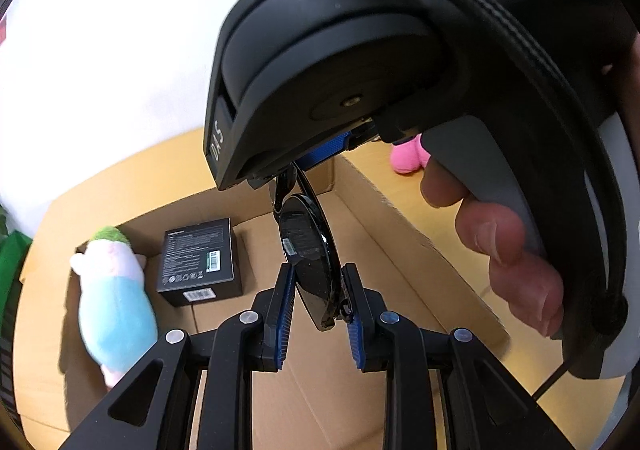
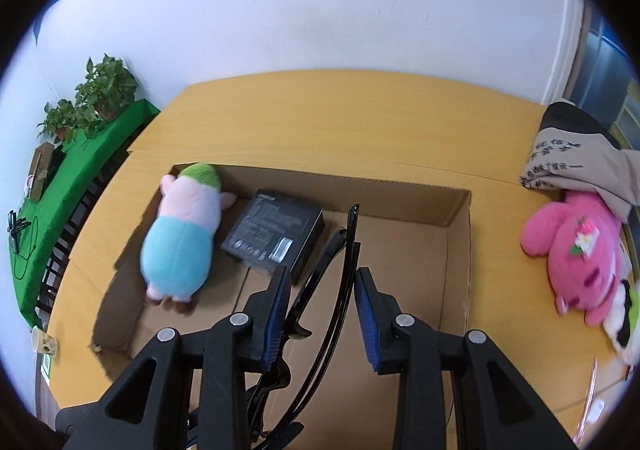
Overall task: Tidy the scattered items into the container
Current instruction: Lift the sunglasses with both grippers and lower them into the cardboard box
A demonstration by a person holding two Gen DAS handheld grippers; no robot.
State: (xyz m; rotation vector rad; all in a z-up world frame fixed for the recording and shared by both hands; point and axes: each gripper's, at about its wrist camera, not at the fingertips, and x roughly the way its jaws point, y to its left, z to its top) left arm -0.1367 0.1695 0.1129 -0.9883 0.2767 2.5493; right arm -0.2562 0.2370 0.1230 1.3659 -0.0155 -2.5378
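Sunglasses [image 1: 316, 266] above cardboard box [image 2: 456, 250], pinched in left claw [image 1: 318, 306]; right claw [image 2: 322, 302] straddling frame, grip unclear. Pig plush [image 2: 180, 238], black carton [image 2: 276, 234] already boxed. Pink plush [image 2: 576, 254] left on tabletop [image 2: 320, 106].

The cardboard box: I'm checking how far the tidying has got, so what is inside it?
Inside the cardboard box lie a pastel plush toy and a black product box. Black sunglasses, held between the grippers, hang above it and cover part of the floor.
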